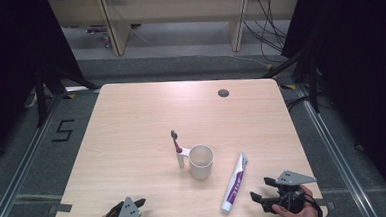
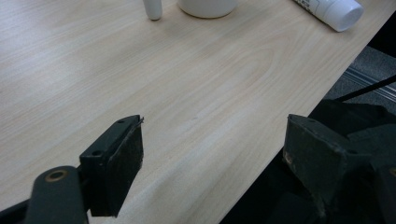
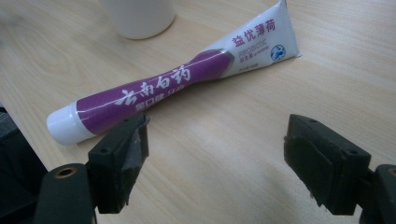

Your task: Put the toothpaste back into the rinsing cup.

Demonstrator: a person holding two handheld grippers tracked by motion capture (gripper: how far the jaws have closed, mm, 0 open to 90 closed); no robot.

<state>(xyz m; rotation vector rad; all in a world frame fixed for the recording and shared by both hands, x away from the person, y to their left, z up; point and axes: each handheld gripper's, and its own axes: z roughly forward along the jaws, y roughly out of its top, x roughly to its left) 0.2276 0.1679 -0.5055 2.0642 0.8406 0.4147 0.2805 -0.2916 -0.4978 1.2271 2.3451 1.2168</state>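
Lay on the table (image 1: 131, 116) with the cup (image 1: 202, 161) at centre, the brush (image 1: 177, 148) apparently propped upright at its handle, the tube (image 1: 235, 182) flat to the right. Held wide open and empty at the near edge: left gripper (image 1: 136, 216), right gripper (image 1: 265, 190). Risked rolling the tube off that edge with a clumsy pinch, or toppling the brush with a stray knock.

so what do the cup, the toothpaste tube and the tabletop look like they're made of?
Cup: off-white, matte, smooth and even; probably plastic, ceramic not ruled out.
Toothpaste tube: glossy printed plastic laminate by its sheen and flat crimped end, with a smooth white plastic cap.
Tabletop: pale wood-grain pattern, flat and uniform with a satin sheen; likely laminate rather than solid wood.
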